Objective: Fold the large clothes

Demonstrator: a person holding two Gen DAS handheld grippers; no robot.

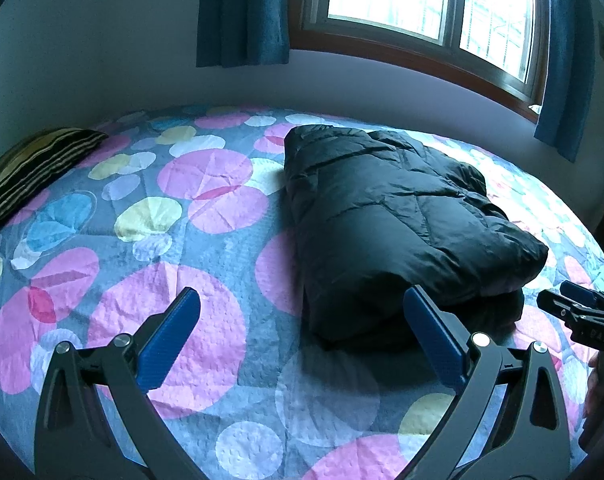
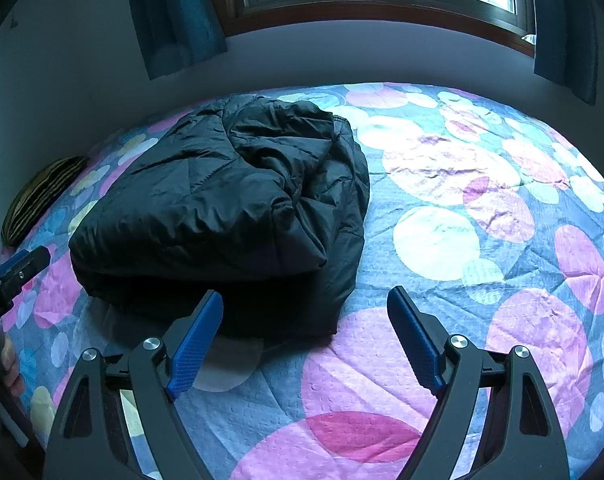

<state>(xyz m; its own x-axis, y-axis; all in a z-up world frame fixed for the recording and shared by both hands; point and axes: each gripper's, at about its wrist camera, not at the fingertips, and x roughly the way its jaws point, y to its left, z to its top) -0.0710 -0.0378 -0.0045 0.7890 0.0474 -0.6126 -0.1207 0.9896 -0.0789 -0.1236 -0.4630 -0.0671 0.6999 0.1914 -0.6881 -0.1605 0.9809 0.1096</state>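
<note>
A black puffy jacket [image 1: 386,220] lies folded in a thick bundle on the bed; it also shows in the right wrist view [image 2: 230,208]. My left gripper [image 1: 302,308] is open and empty, held just in front of the bundle's near left corner. My right gripper [image 2: 305,306] is open and empty, just in front of the bundle's near right corner. The right gripper's tip shows at the right edge of the left wrist view [image 1: 582,308]. The left gripper's tip shows at the left edge of the right wrist view [image 2: 18,268].
The bed is covered by a spread [image 1: 206,216] with pink, blue and yellow circles. A striped pillow [image 1: 34,168] lies at the far left by the wall. A window [image 1: 426,4] with blue curtains [image 1: 242,12] is behind the bed.
</note>
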